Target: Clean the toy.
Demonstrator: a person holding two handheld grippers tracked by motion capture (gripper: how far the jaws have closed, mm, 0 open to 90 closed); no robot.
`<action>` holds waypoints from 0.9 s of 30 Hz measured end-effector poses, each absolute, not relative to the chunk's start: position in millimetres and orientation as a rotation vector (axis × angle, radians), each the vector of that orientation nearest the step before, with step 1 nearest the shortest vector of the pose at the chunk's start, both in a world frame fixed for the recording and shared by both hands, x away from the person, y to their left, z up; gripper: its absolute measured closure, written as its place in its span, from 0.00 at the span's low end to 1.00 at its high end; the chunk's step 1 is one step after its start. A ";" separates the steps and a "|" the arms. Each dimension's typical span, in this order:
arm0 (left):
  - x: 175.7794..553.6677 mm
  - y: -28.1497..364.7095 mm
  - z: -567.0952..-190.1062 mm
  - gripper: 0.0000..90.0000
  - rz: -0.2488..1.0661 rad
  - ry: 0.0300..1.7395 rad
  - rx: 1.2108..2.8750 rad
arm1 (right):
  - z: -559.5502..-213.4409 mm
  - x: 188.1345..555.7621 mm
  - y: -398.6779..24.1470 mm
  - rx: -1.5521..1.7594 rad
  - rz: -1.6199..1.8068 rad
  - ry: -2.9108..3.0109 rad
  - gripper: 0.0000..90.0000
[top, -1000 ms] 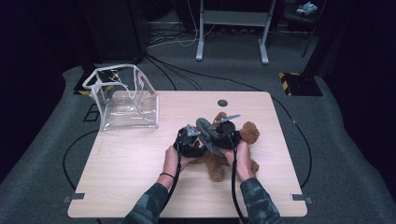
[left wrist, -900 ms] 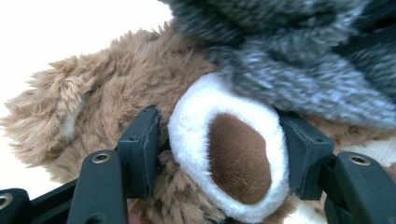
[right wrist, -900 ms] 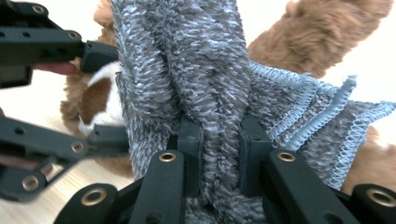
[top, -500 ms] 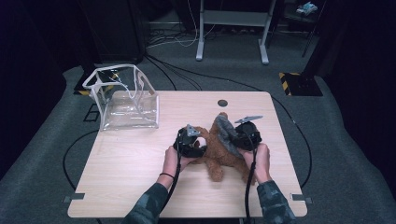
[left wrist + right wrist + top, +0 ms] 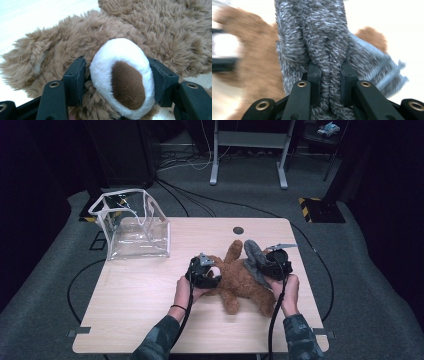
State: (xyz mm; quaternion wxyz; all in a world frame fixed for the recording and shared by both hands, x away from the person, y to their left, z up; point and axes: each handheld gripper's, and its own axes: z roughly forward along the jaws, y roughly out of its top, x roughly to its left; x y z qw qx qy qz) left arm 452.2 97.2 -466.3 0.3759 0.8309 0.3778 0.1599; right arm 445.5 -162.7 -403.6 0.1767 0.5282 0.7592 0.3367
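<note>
A brown teddy bear [image 5: 240,280] lies on its back in the middle of the wooden table [image 5: 130,305]. My left gripper [image 5: 207,272] is shut on the bear's white snout [image 5: 122,77], with the pads [image 5: 75,77] pressing on both sides of it. To the bear's right, my right gripper [image 5: 267,262] is shut on a fold of grey knitted cloth [image 5: 322,37]. The grey cloth [image 5: 254,257] stands bunched up beside the bear's body. In the right gripper view the bear [image 5: 254,57] shows blurred behind the cloth.
A clear plastic bag [image 5: 132,225] with a white rim stands open at the table's back left. A small dark round hole [image 5: 238,230] sits near the back edge. Cables run across the carpet behind the table, by a metal stand [image 5: 250,150].
My right gripper has moved to the right, drawing the grey cloth off the bear's body. The left gripper has stayed on the snout.
</note>
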 end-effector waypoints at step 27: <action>456.9 94.4 -463.1 0.42 0.398 0.981 2.159 | -426.1 429.8 -170.4 1.476 0.913 2.170 0.84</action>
